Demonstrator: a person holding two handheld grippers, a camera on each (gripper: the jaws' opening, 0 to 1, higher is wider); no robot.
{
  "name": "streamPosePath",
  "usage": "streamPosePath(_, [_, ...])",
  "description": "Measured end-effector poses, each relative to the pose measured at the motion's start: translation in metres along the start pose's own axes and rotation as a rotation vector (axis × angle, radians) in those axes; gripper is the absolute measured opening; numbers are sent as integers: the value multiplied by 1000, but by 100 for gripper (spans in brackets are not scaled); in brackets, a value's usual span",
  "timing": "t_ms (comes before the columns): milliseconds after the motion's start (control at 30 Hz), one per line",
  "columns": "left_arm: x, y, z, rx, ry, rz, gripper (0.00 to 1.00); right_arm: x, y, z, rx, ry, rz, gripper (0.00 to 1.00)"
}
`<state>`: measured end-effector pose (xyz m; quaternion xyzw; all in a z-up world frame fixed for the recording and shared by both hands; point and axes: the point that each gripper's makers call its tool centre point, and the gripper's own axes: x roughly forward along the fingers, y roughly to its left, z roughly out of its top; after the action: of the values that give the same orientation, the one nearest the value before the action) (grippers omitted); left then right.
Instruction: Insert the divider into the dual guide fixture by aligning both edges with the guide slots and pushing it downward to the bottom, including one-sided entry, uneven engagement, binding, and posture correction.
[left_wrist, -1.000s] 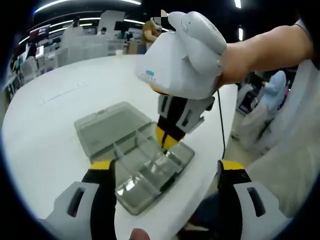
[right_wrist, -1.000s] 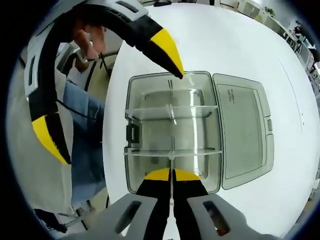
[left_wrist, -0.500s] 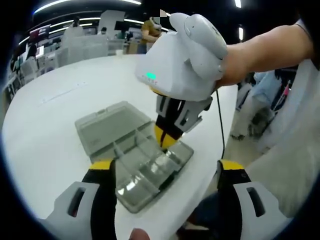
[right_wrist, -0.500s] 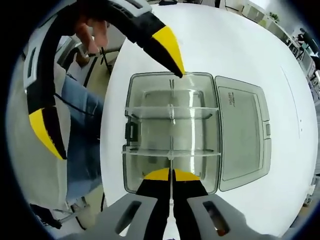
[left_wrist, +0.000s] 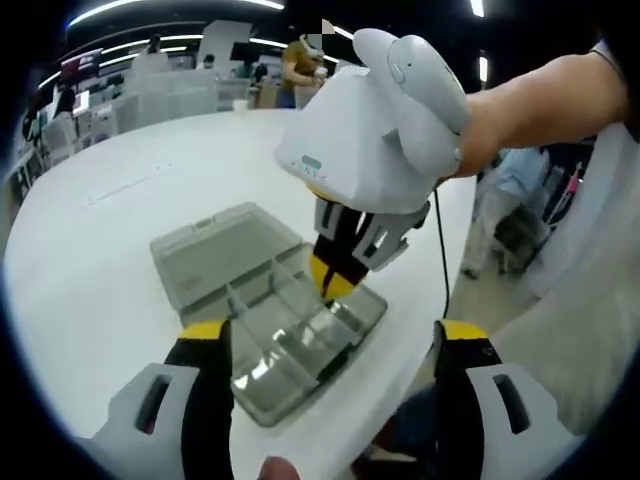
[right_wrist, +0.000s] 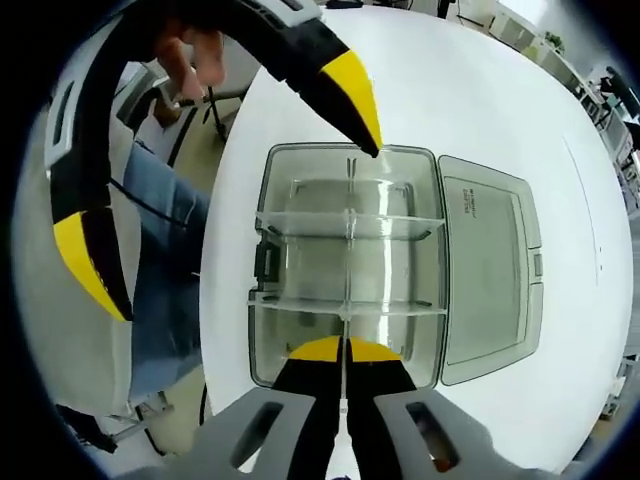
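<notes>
Clear compartment box (right_wrist: 345, 265), lid (right_wrist: 485, 270) folded open flat beside it, on white round surface (right_wrist: 480, 90). Right tool (right_wrist: 344, 350): jaws together, clamped on thin clear divider (right_wrist: 347, 240) standing along the box's middle. Left tool (left_wrist: 330, 335): jaws wide apart, one tip at the box rim.

R tool (right_wrist: 343, 349) jaws pinched together, pointing down; L tool (left_wrist: 325, 340) jaws spread wide apart.

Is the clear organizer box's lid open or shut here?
Open. The lid lies flat on the table beside the box, whose compartments are exposed.
</notes>
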<state>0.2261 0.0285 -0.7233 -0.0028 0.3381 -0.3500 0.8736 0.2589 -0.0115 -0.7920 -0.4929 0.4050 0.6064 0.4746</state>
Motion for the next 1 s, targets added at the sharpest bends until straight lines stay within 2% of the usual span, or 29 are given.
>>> streamPosePath(400, [-5, 4, -5, -4, 5, 5, 80, 1, -1, 0, 20, -6, 15, 0])
streamPosePath(533, [-9, 5, -6, -1, 5, 4, 80, 1, -1, 0, -12, -9, 16, 0])
streamPosePath(633, [-12, 7, -7, 4, 9, 5, 81, 1, 0, 0, -1, -16, 27, 0])
streamPosePath(733, [-17, 11, -8, 11, 12, 5, 81, -1, 3, 1, 1, -31, 33, 7])
streamPosePath(833, [-22, 13, -10, 17, 15, 3, 81, -3, 0, 0, -8, -40, 15, 9])
streamPosePath(1000, [-31, 19, -11, 30, 21, -1, 82, -9, 0, 4, 19, -84, 15, 19])
